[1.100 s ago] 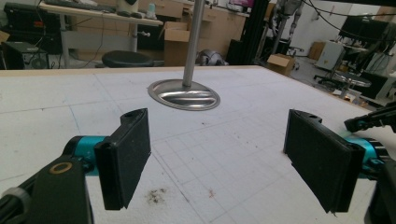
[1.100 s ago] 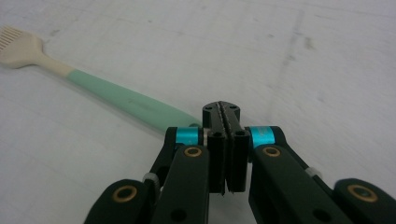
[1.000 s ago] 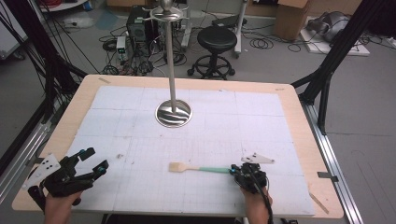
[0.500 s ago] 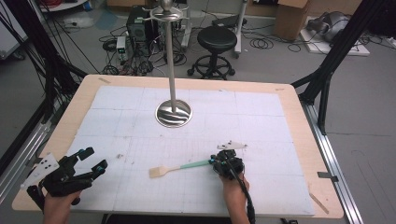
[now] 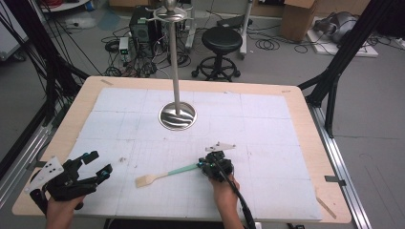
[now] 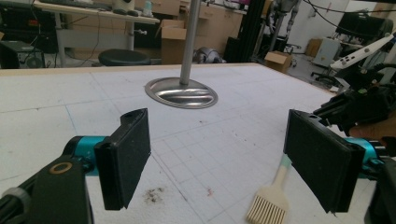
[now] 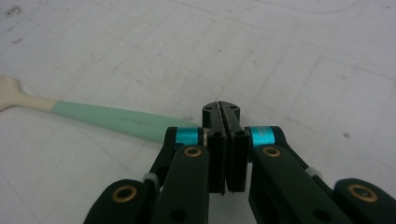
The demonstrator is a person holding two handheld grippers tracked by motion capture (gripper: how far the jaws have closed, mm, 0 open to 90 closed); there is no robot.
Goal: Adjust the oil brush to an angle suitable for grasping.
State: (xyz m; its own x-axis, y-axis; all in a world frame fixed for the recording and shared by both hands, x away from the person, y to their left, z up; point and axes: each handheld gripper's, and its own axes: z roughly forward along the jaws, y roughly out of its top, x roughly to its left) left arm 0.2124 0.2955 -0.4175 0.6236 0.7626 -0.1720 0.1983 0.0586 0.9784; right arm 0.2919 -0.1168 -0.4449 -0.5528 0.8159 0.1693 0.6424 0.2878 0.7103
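1. The brush [image 5: 167,174] lies flat on the mat [image 5: 267,143], on your side of the stand [image 5: 177,116] and a little left of its base. Its cream head points to your left and its green handle runs right.
2. Your right gripper [image 5: 203,165] sits at the handle's free end, nearer you than the stand's base and just right of it. In the right gripper view its jaws are pressed flat together with nothing between them. The handle [image 7: 112,119] runs off from beside the tips [image 7: 223,112], so this is a nudge at most, not a grip.
3. Your left gripper [image 5: 100,162] rests well to the left of the stand, near your edge of the table. Its pads are spread wide and hold nothing. In the left gripper view the brush head [image 6: 268,207] lies just ahead of the right-hand pad, and the stand rises beyond.
4. As I read it, you are in the positioning step — the brush is being lined up across the mat toward the waiting left gripper, and no pickup has started.
5. The next move calls for a real hold. Either open the right jaws and close them across the handle, or bring the spread left pads [image 6: 126,158] over the neck behind the head. Come in low and square — the handle is thin and lies flat, so a skewed pinch could flick it away.
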